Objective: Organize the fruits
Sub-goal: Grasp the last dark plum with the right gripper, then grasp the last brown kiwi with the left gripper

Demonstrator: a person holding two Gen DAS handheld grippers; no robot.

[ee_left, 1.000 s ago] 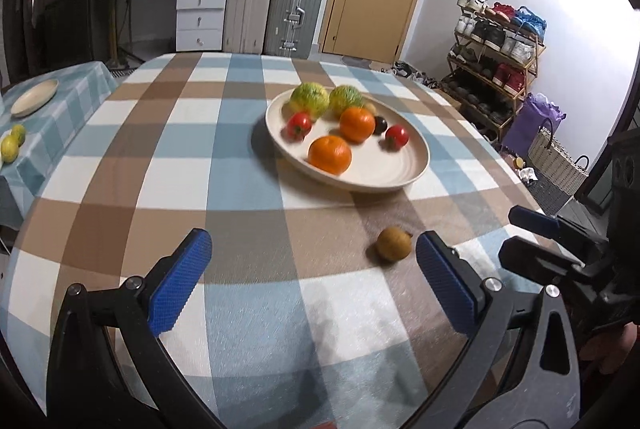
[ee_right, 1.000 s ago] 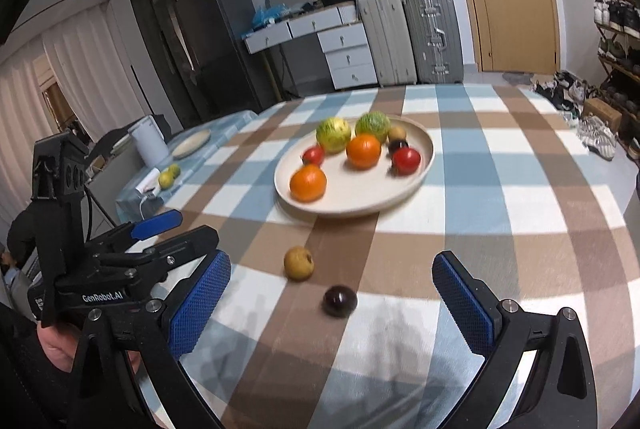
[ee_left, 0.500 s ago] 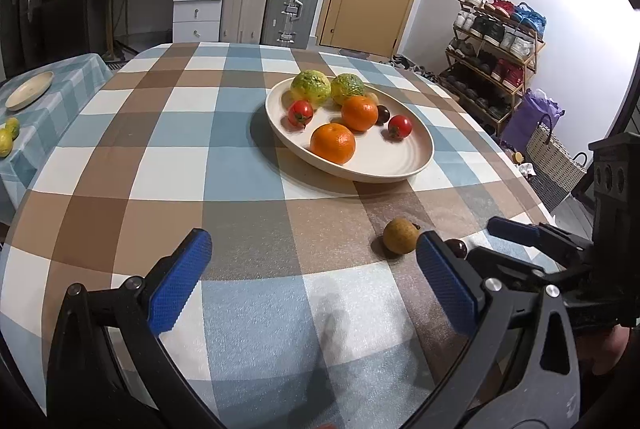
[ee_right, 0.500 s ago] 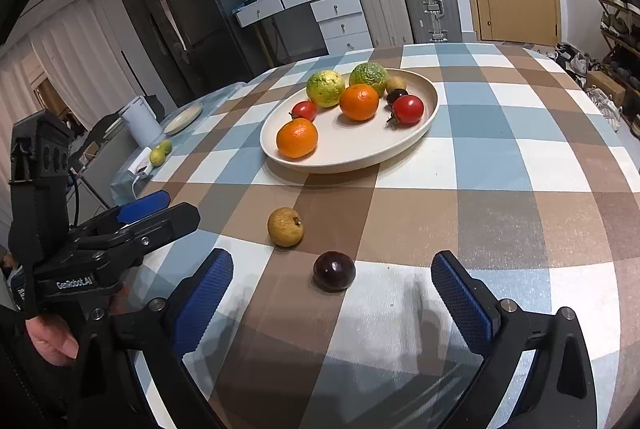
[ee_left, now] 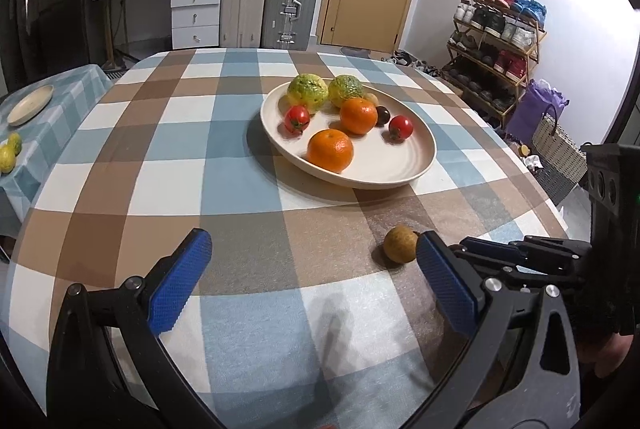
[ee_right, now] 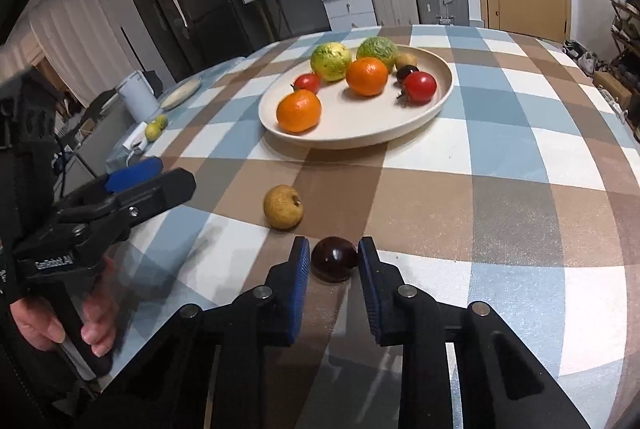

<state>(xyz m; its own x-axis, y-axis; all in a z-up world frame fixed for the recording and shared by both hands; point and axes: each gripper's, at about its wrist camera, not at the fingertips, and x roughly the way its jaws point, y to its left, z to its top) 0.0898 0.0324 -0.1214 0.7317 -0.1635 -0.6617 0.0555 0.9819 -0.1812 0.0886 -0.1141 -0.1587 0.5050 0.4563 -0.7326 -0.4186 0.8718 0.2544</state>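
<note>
A small, glossy, dark purple fruit (ee_right: 334,259) sits on the checked tablecloth (ee_right: 500,189), pinched between the blue pads of the right gripper (ee_right: 334,261), whose jaws just closed. A tan fruit (ee_right: 283,207) lies just beside. The left gripper (ee_left: 312,269) hangs wide open.

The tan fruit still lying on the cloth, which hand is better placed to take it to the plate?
Left, probably: the left gripper is open and empty with the tan fruit beside it; the right gripper is shut on the dark fruit.

Home: suitcases (ee_left: 267,5), shoe rack (ee_left: 496,45) (crowded).
</note>
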